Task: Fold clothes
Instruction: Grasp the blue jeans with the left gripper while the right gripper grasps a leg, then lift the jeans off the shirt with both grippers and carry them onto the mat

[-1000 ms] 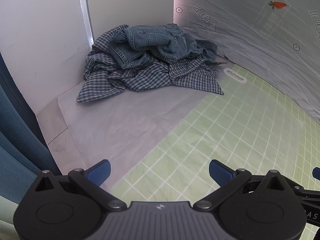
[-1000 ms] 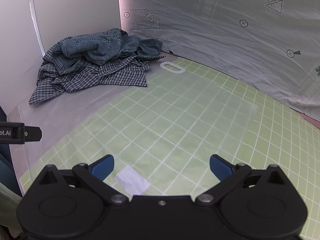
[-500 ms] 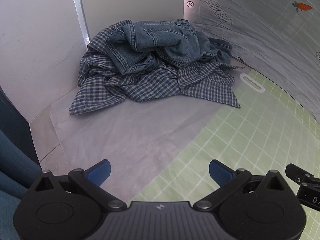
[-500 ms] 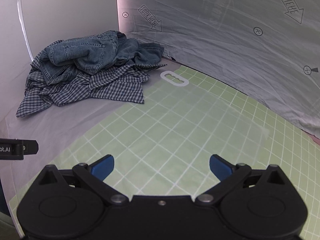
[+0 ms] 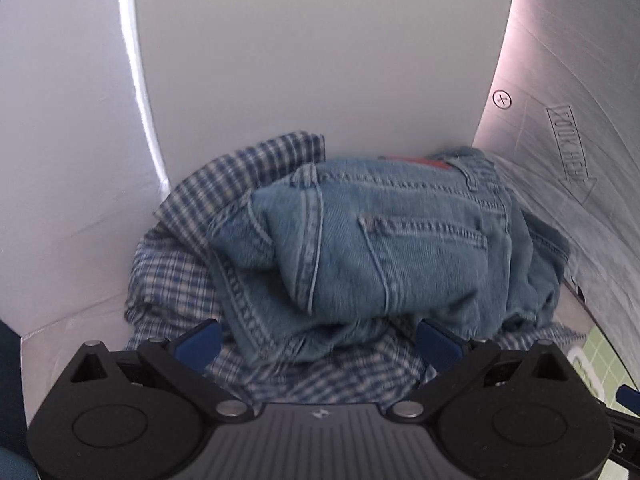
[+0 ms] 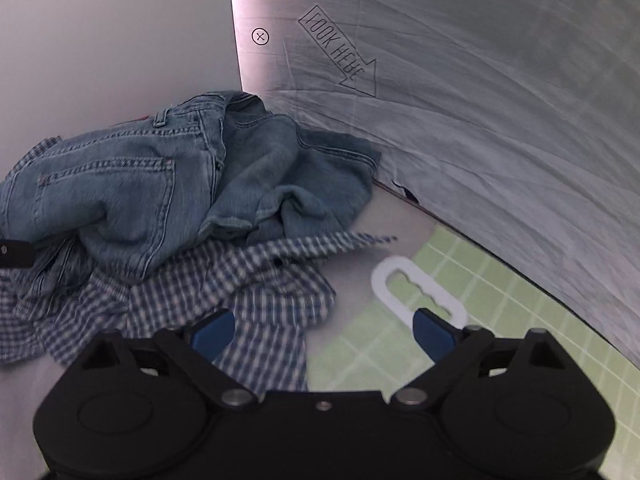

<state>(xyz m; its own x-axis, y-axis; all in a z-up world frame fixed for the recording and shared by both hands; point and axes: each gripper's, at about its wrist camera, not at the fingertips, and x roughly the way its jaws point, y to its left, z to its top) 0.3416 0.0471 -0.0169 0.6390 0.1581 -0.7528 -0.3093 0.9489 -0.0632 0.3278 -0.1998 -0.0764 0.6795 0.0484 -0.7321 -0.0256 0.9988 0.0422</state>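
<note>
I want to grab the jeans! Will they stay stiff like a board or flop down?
Probably flop: the jeans lie crumpled in soft folds, so loose parts would likely dangle. They look thick, so probably heavy for their size. They rest on the checked shirt, which might drag along.

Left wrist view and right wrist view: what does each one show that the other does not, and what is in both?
Only the left wrist view shows the red patch on the jeans clearly, with the left gripper open close before the pile. Only the right wrist view shows the white handle cutout, the green grid mat and the open right gripper. Both show the jeans lying on the checked shirt.
</note>
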